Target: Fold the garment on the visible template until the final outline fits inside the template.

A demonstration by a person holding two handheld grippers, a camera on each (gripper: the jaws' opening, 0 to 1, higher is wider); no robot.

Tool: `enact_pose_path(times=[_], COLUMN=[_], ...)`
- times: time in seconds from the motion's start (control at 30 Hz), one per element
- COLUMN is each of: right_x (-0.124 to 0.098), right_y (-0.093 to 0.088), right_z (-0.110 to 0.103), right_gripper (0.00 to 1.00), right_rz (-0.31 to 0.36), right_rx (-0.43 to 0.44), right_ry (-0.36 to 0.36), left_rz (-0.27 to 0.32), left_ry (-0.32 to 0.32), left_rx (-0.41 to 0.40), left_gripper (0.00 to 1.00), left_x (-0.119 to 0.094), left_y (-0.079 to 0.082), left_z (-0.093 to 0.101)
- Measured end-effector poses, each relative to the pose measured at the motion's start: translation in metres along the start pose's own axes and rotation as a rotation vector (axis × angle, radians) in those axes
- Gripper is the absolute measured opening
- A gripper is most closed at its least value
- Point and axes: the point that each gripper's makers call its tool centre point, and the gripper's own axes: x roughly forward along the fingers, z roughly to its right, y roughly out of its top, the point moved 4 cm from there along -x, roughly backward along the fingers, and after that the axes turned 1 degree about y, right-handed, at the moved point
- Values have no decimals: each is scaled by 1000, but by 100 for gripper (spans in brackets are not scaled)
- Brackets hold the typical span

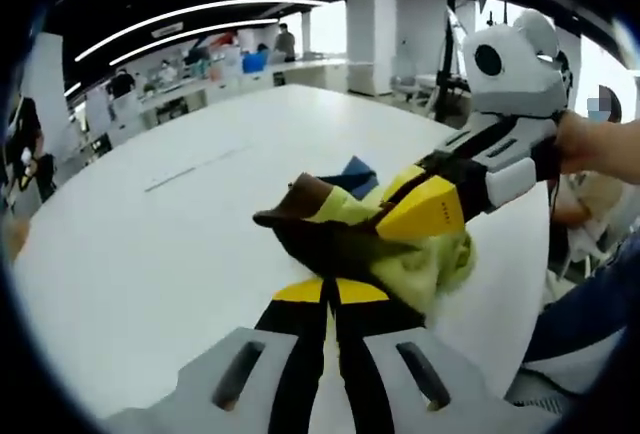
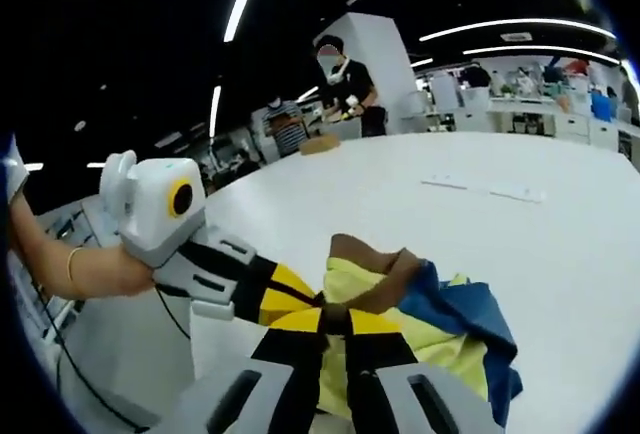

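- Garment (image 1: 400, 239), bunched yellow, brown and blue cloth, sits near the tabletop (image 1: 180, 244) edge closest to the person, lifted partly off it.
- Left gripper (image 1: 330, 289) is clamped on its brown part; right gripper (image 2: 335, 322) likewise pinches it.
- Best handling, I judge: spread both grips apart to flatten it before folding.
- Containers: none; no template outline is discernible.

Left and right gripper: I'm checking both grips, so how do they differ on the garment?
The left gripper pinches brown cloth; the right gripper pinches at a brown band over yellow. In the right gripper view the garment's blue part lies to the right; in the left gripper view it peeks behind. Both are shut on it.
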Motion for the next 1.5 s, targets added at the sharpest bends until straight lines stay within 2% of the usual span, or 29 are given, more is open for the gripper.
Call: enact_pose_path(times=[0.13,0.27,0.5,0.6,0.8,1.13,1.3,1.5], right_x=[-8,-16,-20,-18,-9,1,3,-1], right_y=[9,15,13,14,5,-5,-14,-15], right_z=[5,17,41,46,60,73,77,80], right_gripper=[14,13,12,12,10,4,0,0], right_rz=[29,50,1,-5,-73,-142,-198,-203], right_rx=[-8,-17,-88,-91,-135,-187,-230,-218], right_ry=[-26,-72,-158,-161,-186,-223,-245,-258], left_rz=[-4,-3,-2,-1,-2,2,0,6], left_ry=[5,7,7,7,5,3,5,16], left_rx=[-11,-19,-35,-38,-40,-55,-59,-64], left_gripper=[0,0,0,0,0,0,0,0], left_x=[0,-1,-2,-2,-3,-4,-3,-4], left_y=[-1,-3,-4,-4,-4,-6,-6,-7], left_z=[0,1,2,2,3,2,1,-1])
